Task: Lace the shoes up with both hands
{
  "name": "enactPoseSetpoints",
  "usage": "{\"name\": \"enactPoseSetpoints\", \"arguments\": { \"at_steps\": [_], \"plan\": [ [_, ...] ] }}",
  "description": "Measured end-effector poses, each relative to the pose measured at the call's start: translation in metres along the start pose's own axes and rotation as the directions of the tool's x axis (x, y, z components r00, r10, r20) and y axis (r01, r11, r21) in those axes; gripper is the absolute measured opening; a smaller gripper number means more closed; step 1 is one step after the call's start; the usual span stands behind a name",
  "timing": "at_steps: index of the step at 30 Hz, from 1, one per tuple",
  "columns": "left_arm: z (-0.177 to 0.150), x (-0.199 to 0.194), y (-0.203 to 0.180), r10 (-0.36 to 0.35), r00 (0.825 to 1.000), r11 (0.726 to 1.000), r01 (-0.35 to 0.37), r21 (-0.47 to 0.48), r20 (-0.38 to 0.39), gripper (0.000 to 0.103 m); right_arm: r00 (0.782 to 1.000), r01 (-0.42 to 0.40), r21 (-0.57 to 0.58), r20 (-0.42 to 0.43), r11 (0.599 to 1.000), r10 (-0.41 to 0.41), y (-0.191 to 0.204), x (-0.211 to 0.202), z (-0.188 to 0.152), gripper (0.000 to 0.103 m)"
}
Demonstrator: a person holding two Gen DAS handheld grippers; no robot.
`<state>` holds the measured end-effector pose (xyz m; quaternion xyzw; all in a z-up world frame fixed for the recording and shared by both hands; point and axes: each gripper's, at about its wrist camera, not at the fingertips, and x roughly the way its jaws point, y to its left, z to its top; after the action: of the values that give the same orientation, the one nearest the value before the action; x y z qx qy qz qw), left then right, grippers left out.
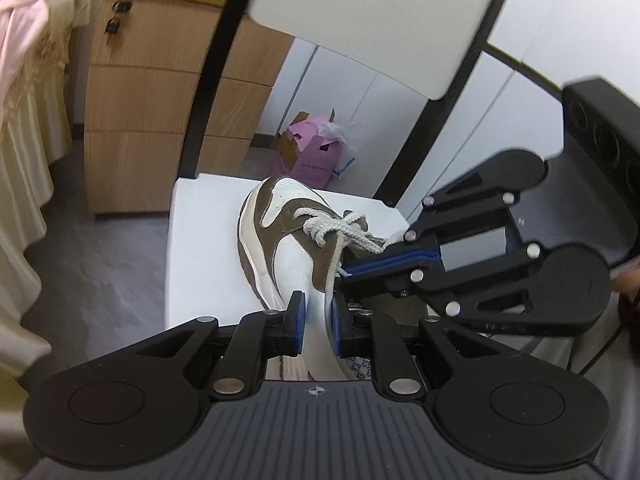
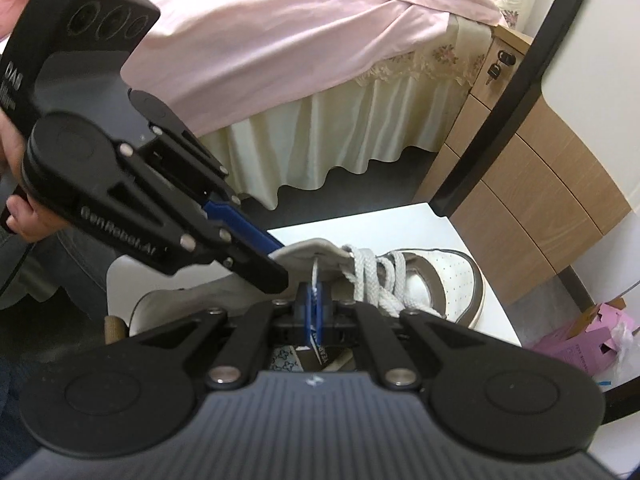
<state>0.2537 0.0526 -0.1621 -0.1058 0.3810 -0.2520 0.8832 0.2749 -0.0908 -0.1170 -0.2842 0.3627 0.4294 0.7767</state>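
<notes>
A white and brown sneaker (image 1: 280, 240) with grey-white laces (image 1: 340, 226) lies on a white chair seat (image 1: 200, 248); it also shows in the right wrist view (image 2: 440, 280). My left gripper (image 1: 318, 320) is open against the shoe's side, and a lace strand (image 1: 330, 300) hangs between its pads, touching only the right one. My right gripper (image 1: 346, 274) comes in from the right, shut on the white lace tip (image 2: 316, 276). In the right wrist view my right gripper (image 2: 314, 300) pinches that tip at the shoe's tongue, and my left gripper (image 2: 280, 264) reaches in beside it.
The chair's black frame and white backrest (image 1: 380, 20) rise behind the shoe. A wooden drawer cabinet (image 1: 152, 100) and a pink cardboard box (image 1: 308, 152) stand on the grey floor. A bed with pink bedding (image 2: 300, 32) is on the far side.
</notes>
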Motion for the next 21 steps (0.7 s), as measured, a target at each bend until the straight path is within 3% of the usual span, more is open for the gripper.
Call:
{"name": "enactPoseSetpoints", "arguments": {
  "at_steps": [21],
  "plan": [
    [-0.001,0.003,0.004,-0.003,1.000,1.000,0.003,0.001,-0.005,0.021,0.999,-0.028,0.088,0.047,0.996,0.023,-0.007,-0.015,0.002,0.003]
  ]
}}
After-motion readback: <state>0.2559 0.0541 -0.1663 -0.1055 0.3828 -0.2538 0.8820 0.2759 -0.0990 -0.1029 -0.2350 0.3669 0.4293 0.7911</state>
